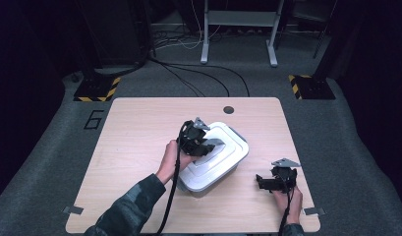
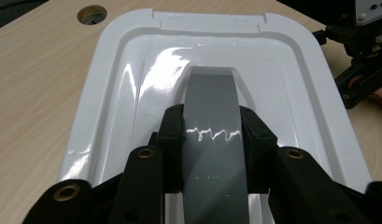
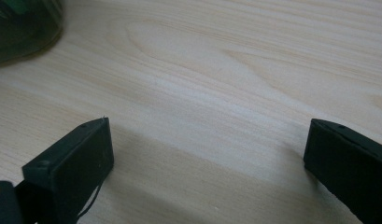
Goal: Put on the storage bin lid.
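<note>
A white plastic box (image 1: 227,156) with a stepped lid (image 2: 115,93) stands slanted in the middle of the wooden table (image 1: 139,128). Along the lid's centre runs a grey handle (image 2: 211,91). My left gripper (image 2: 211,125) reaches over the lid from the near left and is shut on the grey handle (image 1: 214,143), one black pad on each side. My right gripper (image 1: 261,182) lies low on the table to the right of the box, jaws pointing left. In the right gripper view it (image 3: 207,149) stands open over bare wood with nothing between its fingers.
A round cable hole (image 1: 229,109) sits in the table behind the box. The right gripper (image 2: 361,60) also appears beyond the lid's right rim. A dark green sleeve (image 3: 20,28) shows at the top left of the right gripper view. Cables and stands lie on the floor beyond the table.
</note>
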The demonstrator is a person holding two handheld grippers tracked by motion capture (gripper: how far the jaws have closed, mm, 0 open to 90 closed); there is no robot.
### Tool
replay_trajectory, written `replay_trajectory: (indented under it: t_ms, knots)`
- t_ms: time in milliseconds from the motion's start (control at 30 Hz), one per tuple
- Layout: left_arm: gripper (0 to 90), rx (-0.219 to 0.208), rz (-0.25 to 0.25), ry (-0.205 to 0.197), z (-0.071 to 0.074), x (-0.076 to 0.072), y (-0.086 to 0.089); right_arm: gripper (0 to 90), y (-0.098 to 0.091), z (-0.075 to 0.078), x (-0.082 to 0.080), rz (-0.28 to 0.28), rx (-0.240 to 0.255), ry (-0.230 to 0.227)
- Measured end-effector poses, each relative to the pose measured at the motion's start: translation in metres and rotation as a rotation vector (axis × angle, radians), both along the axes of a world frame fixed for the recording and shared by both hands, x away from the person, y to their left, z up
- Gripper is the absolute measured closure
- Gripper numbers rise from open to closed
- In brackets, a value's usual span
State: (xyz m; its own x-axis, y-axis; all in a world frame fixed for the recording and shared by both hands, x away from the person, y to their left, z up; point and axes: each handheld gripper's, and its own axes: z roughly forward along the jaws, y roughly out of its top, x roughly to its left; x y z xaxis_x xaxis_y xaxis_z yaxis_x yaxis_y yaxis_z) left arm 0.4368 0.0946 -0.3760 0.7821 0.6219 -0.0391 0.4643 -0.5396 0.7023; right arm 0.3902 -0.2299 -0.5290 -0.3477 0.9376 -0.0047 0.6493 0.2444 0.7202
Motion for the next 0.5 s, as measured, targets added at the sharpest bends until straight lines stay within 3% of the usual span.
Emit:
replay_trajectory:
  t_ms: [133, 367, 500]
  knots:
    - [65.2, 0.005, 0.001, -0.005, 0.0, -0.001, 0.0, 0.8, 0.0, 0.0, 0.0, 0.0, 0.0, 0.0]
    - [37.9, 0.0, 0.01, -0.005, 0.006, -0.002, 0.002, 0.8, 0.0, 0.0, 0.0, 0.0, 0.0, 0.002]
    - [26.2, 0.006, 0.026, -0.035, 0.016, -0.004, 0.008, 0.8, 0.0, 0.0, 0.0, 0.0, 0.0, 0.002]
